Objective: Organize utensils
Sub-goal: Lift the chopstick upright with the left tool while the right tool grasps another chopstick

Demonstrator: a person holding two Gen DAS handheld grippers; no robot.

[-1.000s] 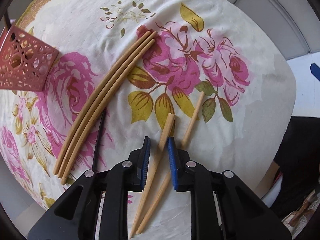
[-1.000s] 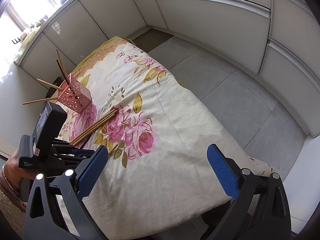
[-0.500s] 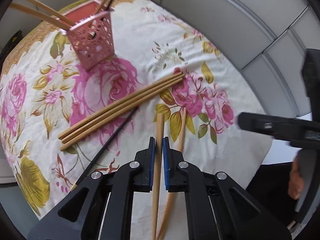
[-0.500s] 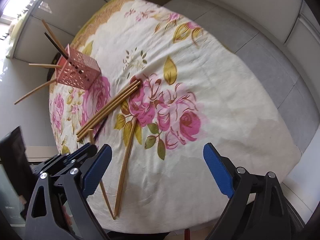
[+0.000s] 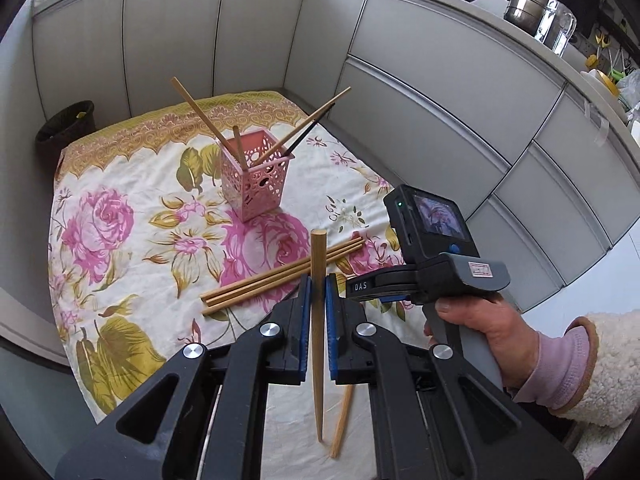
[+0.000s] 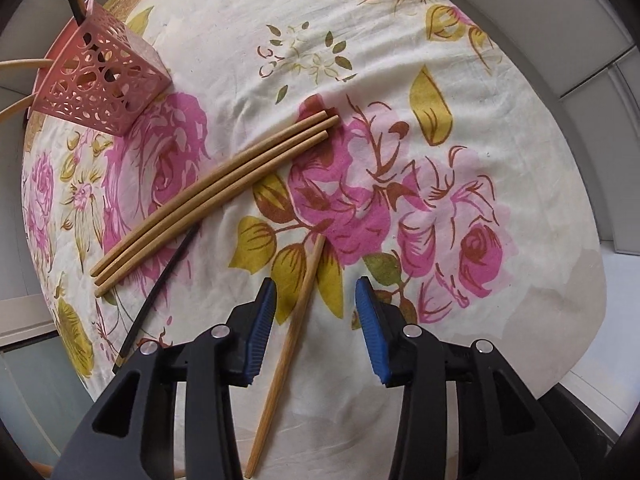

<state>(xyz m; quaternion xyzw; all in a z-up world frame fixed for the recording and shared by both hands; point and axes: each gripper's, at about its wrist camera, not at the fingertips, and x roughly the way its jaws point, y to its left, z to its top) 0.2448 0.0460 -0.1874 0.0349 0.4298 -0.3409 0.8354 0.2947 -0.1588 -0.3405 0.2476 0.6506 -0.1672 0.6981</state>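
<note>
Left wrist view: left hand-held gripper point(image 5: 317, 294) clamped tight on one wooden chopstick point(image 5: 318, 320), blue pads pinching it mid-shaft, blunt end pointing up and forward, thin tip hanging low toward the camera, lifted clear of the floral cloth point(image 5: 132, 240). Pink perforated holder point(image 5: 256, 174) stands upright further back on the cloth, with several chopsticks leaning out of it, one dark. Three wooden chopsticks point(image 5: 276, 278) lie side by side, touching, between holder and gripper. Another single chopstick point(image 5: 343, 416) lies flat on the cloth just right of the held one. Person's right hand point(image 5: 480, 328) grips the handle of the other device at right, its small screen lit.

Right wrist view: right hand-held gripper point(image 6: 316, 320) wide open, holding nothing, hovering low over the lone wooden chopstick point(image 6: 292, 328), which lies on the cloth between the spread fingers, nearer the left pad. Bundle of three point(image 6: 216, 196) lies diagonally up-left. Black chopstick point(image 6: 160, 296) lies beside the bundle's near end, partly hidden behind the gripper body. Pink holder point(image 6: 100, 92) sits top left, well apart. Grey cabinets point(image 5: 440, 100) behind the counter.
</note>
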